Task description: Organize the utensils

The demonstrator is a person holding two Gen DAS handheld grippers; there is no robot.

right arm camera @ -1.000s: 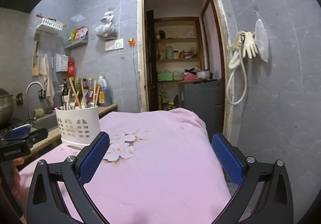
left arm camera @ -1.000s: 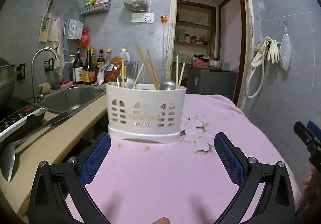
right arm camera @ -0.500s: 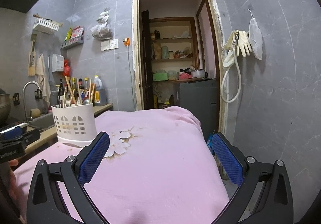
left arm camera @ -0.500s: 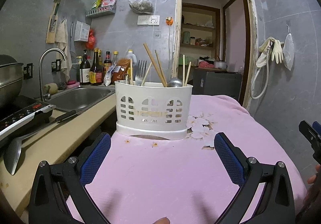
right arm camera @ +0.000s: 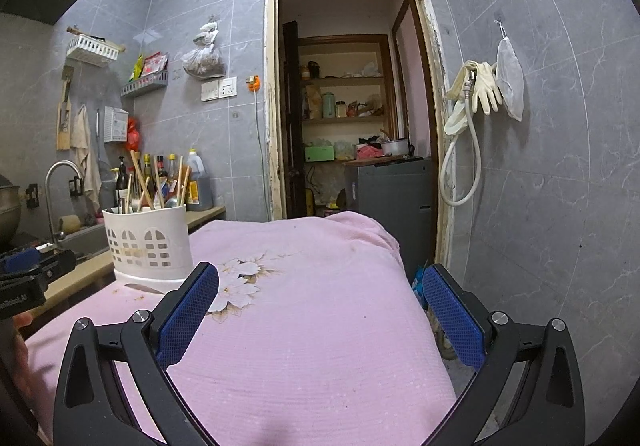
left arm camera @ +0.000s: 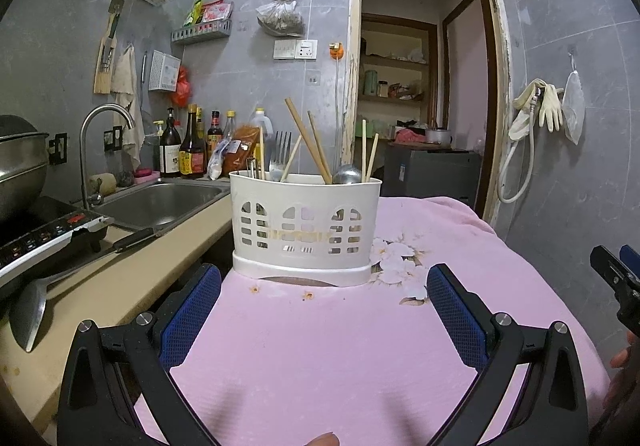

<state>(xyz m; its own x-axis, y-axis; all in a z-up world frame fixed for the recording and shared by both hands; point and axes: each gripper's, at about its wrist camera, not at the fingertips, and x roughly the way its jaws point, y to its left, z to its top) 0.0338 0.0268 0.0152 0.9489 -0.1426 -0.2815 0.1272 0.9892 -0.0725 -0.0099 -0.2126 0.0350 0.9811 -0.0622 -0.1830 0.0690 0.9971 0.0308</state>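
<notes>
A white slotted utensil holder stands on the pink flowered cloth, straight ahead of my left gripper, which is open and empty a little short of it. Wooden chopsticks, a fork and a steel ladle bowl stick out of the holder. In the right wrist view the holder sits at the left, and my right gripper is open and empty over the cloth. The right gripper's body shows at the left wrist view's right edge.
Left of the cloth runs a beige counter with a steel sink, a tap, sauce bottles, an induction hob and a spatula. A doorway and grey cabinet lie behind.
The left gripper has tilted up and drawn slightly back, so the holder now sits higher in its view. The right gripper has swung a little left. Both stayed open and empty.
</notes>
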